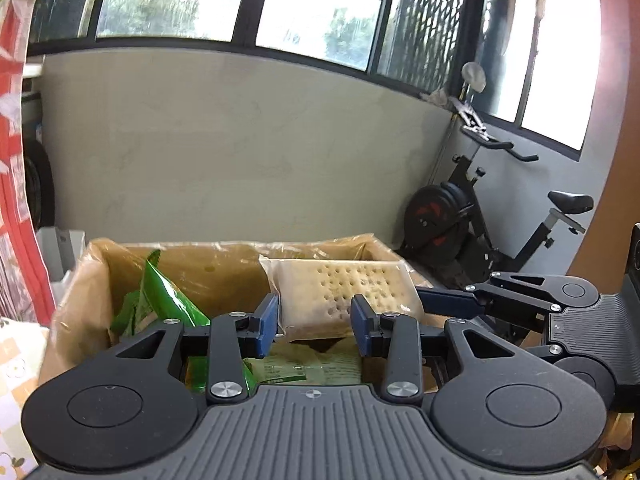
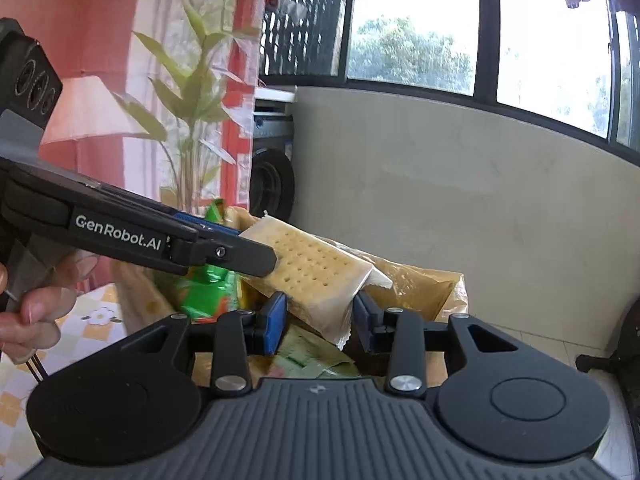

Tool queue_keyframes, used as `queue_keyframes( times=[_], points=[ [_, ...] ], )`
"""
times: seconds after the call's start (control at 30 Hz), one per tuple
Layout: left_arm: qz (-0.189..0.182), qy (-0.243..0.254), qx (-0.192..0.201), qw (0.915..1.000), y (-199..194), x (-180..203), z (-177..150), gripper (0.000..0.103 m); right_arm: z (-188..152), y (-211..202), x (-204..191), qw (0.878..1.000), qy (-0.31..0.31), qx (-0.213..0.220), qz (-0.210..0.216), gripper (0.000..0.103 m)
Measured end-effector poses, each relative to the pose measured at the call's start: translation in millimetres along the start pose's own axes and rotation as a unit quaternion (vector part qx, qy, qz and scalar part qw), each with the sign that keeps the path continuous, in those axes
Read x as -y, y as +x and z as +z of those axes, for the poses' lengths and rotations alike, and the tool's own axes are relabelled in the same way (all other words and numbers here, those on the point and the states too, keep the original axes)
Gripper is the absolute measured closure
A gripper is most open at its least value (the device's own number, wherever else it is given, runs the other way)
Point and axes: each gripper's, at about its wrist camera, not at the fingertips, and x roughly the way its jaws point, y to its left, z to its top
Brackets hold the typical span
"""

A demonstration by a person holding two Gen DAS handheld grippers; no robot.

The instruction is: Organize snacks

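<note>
Two grippers are closed on one clear-wrapped rectangular cracker packet [image 2: 320, 268], which is held above the open brown cardboard box [image 1: 224, 268] lined with clear plastic. In the right wrist view the packet's long axis runs from upper left down to lower right, its lower crimped end drooping between the blue pads [image 2: 276, 322] of the right gripper [image 2: 320, 322], whose jaws are partly closed on it. The left gripper [image 1: 314, 322] is likewise part open, its jaws set on the packet's near edge, with the broad face turned towards the camera; whether both pads press fully is hard to judge here. A green foil snack bag [image 1: 168, 300] stands tilted against the box's left wall, and flat pale-green sachets [image 1: 296, 372] lie on the bottom. Open room is left in the box's right half. A black exercise bike [image 1: 472, 220] stands well apart beside the grey wall.
</note>
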Motion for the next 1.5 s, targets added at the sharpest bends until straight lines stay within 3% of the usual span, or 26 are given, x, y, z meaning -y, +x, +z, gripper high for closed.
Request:
queue_keyframes(
  times=[0.13,0.27,0.33,0.4,0.53,0.73,0.9,1.07,1.13,1.27,1.4,1.5],
  points=[
    [0.009,-0.012,-0.018,0.9997,14,-1,-6,0.063,-8,21,7,1.000,0.001,-0.029,-0.008,0.063],
    [0.039,0.010,-0.017,0.9990,13,12,-10,0.060,-15,28,10,0.999,0.006,-0.040,-0.029,0.061],
    [0.052,0.032,-0.012,0.9981,8,19,-9,0.047,-16,24,13,0.999,0.019,-0.036,-0.037,0.045],
    [0.060,0.034,-0.002,0.9976,1,20,-5,0.035,-15,16,14,0.998,0.021,-0.029,-0.043,0.036],
    [0.074,0.011,0.017,0.9971,-26,23,4,0.023,-13,-4,15,0.998,0.025,-0.013,-0.060,0.013],
    [0.106,0.038,0.034,0.9931,-71,34,9,0.015,-4,-40,12,0.994,0.077,0.016,-0.070,0.001],
    [0.133,0.047,0.042,0.9892,-103,37,11,0.014,3,-72,0,0.990,0.108,0.032,-0.089,0.000],
    [0.195,0.090,0.072,0.9740,-148,54,2,0.010,9,-102,-14,0.987,0.129,0.041,-0.083,0.000],
    [0.201,0.098,0.086,0.9710,-162,55,-1,0.010,10,-114,-20,0.987,0.134,0.034,-0.083,0.000],
    [0.190,0.077,0.095,0.9741,-199,52,-5,0.010,11,-140,-35,0.986,0.135,0.036,-0.092,0.000],
    [0.203,0.076,0.103,0.9706,-224,54,-11,0.010,9,-158,-56,0.988,0.110,0.053,-0.096,0.000],
    [0.194,0.057,0.102,0.9741,-240,53,-22,0.010,6,-167,-70,0.989,0.105,0.049,-0.093,0.000]
  ],
)
